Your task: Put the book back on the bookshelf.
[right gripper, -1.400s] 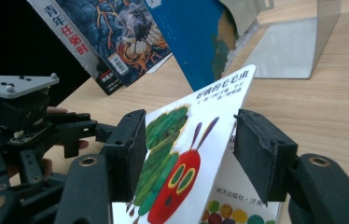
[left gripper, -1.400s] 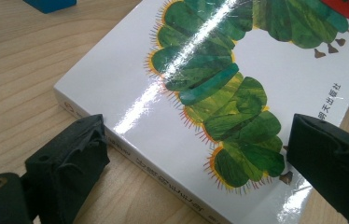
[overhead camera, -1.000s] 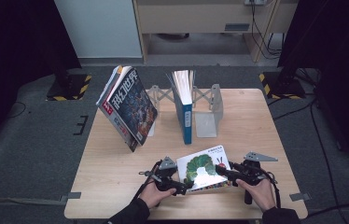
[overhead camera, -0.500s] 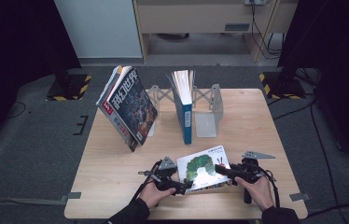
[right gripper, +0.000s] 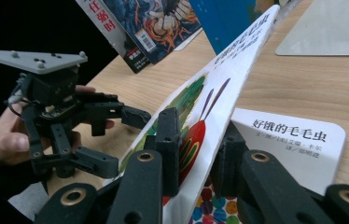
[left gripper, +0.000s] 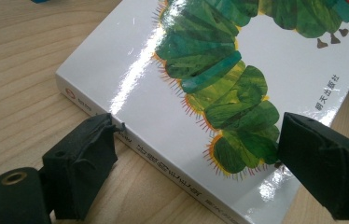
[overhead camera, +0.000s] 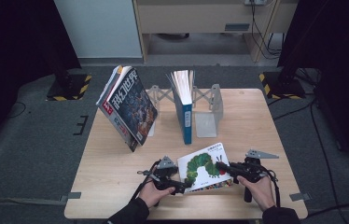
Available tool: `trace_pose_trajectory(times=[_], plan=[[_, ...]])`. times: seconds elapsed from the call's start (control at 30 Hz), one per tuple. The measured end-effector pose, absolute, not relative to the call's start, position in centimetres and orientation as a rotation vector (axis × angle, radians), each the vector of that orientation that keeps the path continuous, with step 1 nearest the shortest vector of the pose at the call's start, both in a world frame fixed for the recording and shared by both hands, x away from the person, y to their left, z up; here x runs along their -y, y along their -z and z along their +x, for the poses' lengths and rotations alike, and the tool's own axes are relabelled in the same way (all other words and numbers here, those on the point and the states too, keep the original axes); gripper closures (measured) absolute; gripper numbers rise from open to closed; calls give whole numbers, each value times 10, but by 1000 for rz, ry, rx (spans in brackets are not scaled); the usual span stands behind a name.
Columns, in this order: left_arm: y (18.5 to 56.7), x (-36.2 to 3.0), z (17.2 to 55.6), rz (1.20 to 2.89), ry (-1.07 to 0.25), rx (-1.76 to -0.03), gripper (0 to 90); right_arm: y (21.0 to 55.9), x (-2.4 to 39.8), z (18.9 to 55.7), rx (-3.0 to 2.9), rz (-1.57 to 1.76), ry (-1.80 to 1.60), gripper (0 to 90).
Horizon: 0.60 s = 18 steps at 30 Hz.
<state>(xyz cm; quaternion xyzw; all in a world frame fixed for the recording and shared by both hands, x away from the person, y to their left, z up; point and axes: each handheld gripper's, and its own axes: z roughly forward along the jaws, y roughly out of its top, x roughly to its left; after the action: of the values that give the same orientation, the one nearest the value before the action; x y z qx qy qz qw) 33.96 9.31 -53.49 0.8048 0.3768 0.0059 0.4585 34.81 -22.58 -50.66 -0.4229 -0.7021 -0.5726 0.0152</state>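
Since a second ago the right gripper (right gripper: 196, 154) has been closing its jaws, which now pinch the front cover of the caterpillar picture book (overhead camera: 205, 166) and hold it lifted off the pages, while the left gripper (left gripper: 196, 158) has been closing slightly yet stands spread astride the book's spine corner, pads not pressing. The book lies at the table's (overhead camera: 116, 186) near edge between both hands, so the step in hand appears to be opening it. Next, the right gripper probably needs to swing the cover over while the left steadies the spine.
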Motion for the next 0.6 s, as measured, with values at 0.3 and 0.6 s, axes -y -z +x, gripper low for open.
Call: trace_pose_trajectory(times=[0.3, 0.6], plan=[[537, -91, 339, 1988, 11, -908, 88, 497, 230, 346, 2133, -1281, 1858, 812], [538, -87, 341, 1979, 48, -883, 85, 489, 231, 344, 2078, -1210, 1940, 860]])
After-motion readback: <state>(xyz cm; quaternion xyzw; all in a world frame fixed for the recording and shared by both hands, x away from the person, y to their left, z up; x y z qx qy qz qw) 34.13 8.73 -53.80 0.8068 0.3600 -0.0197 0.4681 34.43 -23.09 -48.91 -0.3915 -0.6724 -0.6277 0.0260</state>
